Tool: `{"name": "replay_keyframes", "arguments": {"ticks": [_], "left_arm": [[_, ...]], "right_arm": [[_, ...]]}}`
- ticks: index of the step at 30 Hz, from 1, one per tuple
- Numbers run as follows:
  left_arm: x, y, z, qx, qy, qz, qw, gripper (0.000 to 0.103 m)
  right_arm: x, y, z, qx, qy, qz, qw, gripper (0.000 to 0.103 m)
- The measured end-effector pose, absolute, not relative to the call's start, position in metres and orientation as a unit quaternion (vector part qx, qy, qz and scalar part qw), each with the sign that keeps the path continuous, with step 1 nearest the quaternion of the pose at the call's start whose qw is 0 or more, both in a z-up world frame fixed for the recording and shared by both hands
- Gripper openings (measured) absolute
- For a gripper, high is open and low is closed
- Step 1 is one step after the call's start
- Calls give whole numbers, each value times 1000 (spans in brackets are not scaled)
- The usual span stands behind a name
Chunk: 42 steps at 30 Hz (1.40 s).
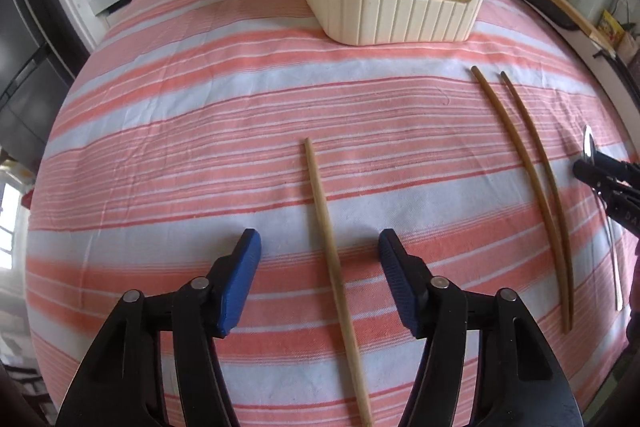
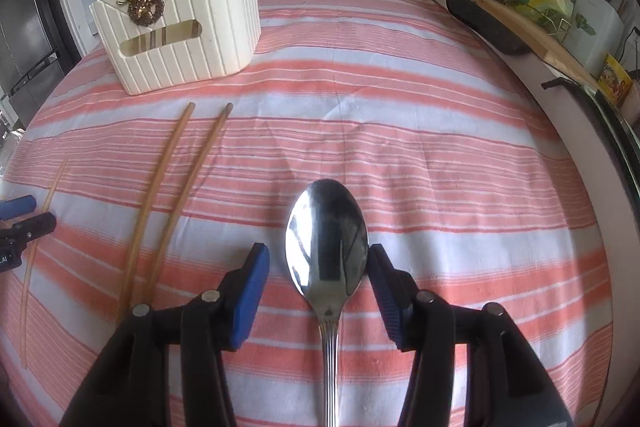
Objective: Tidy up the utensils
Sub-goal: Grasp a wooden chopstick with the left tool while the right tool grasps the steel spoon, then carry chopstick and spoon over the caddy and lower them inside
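1. Straddling the single chopstick (image 1: 326,227), the left gripper (image 1: 320,247) is spread wide and grips nothing — a thin round stick flat on the striped cloth (image 1: 200,131) may roll or slip as the pads close.
2. The right gripper (image 2: 318,261) is likewise spread around the spoon (image 2: 326,239); its right pad looks almost touching the bowl, so closing there risks a skid off polished metal.
3. Farther off, the chopstick pair (image 2: 176,183) lies left of the spoon — a careless sweep could scatter it.
4. Farthest, the cream holder (image 2: 180,39) stands upright; a hard drop might tip it.
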State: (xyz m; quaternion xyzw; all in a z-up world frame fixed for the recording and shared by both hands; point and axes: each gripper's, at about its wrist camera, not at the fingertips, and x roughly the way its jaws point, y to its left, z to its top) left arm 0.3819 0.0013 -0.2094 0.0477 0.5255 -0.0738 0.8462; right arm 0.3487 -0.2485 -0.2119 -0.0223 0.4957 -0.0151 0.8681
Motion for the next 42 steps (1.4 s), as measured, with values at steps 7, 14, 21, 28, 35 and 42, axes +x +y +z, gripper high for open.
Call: {"name": "replay_keyframes", "arguments": {"ticks": [7, 14, 21, 28, 35, 42], "left_arm": [[385, 10, -201, 4, 513, -83, 855, 4], [344, 26, -136, -22, 423, -84, 902, 4], [303, 43, -72, -54, 337, -91, 935, 4], [290, 43, -52, -64, 314, -100, 942, 4], [290, 42, -45, -75, 310, -107, 942, 4], [309, 44, -23, -85, 304, -130, 940, 4]], "right_arm": [[352, -255, -202, 3, 469, 0, 883, 42], [306, -259, -137, 34, 370, 50, 927, 42], [258, -251, -89, 32, 296, 81, 951, 42], [238, -244, -70, 22, 264, 91, 960, 42], [239, -240, -50, 13, 246, 100, 964, 42], [270, -233, -26, 9, 256, 131, 958, 42]]}}
